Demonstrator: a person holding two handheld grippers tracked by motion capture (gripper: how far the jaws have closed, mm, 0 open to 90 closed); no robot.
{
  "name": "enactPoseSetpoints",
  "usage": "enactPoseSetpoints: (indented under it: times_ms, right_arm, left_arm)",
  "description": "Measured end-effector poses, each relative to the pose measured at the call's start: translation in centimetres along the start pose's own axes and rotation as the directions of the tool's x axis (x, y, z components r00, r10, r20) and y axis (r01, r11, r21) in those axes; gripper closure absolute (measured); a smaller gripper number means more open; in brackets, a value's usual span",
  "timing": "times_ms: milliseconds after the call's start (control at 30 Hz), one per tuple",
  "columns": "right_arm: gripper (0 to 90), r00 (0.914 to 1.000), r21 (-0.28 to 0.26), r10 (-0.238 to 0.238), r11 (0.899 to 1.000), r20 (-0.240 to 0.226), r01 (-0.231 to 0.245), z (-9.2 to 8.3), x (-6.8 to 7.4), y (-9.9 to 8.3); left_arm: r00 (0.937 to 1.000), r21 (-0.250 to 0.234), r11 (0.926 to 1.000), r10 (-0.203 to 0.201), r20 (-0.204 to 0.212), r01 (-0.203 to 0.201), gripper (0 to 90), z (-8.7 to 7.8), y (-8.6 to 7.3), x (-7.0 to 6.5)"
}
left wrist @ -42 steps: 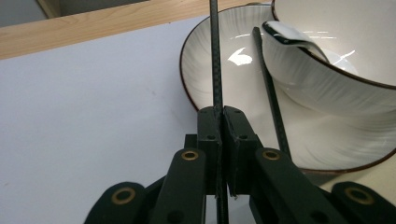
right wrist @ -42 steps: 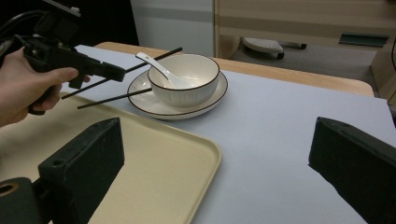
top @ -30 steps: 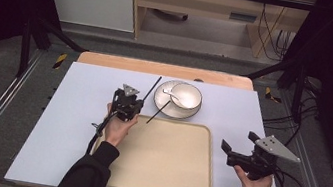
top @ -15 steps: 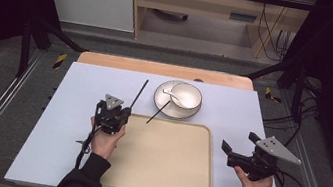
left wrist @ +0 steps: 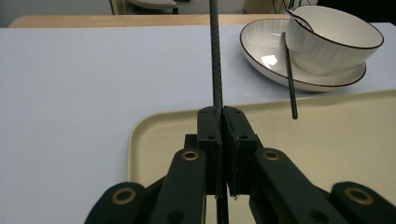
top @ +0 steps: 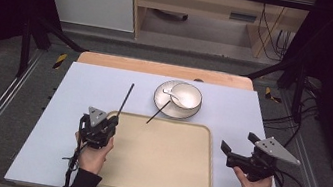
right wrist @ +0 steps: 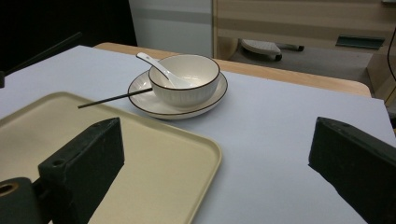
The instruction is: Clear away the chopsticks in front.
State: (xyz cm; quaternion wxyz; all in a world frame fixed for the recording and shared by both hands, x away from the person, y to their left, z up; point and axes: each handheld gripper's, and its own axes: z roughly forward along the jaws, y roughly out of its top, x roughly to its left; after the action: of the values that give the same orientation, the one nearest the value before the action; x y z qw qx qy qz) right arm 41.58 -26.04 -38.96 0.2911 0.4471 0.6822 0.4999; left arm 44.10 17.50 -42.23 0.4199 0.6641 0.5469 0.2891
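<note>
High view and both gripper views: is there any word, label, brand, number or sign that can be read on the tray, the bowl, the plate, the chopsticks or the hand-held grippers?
None: no readable text anywhere.
Tray: plain beige, unmarked.
Bowl and plate: white with dark rims, no print.
Chopstick held in the left hand-held gripper: woven texture, no lettering.
Right hand-held gripper: no label seen.
Yellow-black markings on the floor: stripes, no words.

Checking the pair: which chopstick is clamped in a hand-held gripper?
The chopstick in the left hand-held gripper; the other chopstick leans on the plate.

A pale blue table carries a beige tray and a plate.
</note>
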Motion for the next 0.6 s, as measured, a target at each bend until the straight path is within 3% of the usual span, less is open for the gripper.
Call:
enactPoseSetpoints:
  times_ms: [300,600]
  right_arm:
    - [3.5,1.0000,0.005,-0.006,1.000,-0.006,0.006,0.1,0.3,0.0]
    - [3.6,0.9999,0.010,-0.010,1.000,-0.012,0.010,0.3,0.6,0.0]
  left_arm:
    - [0.9976,-0.035,0.9969,-0.070,-0.001,0.070,85.2,-2.2,-2.5,0.2]
    - [0.9952,-0.048,0.9950,-0.089,-0.040,0.088,85.2,-4.0,-4.8,0.2]
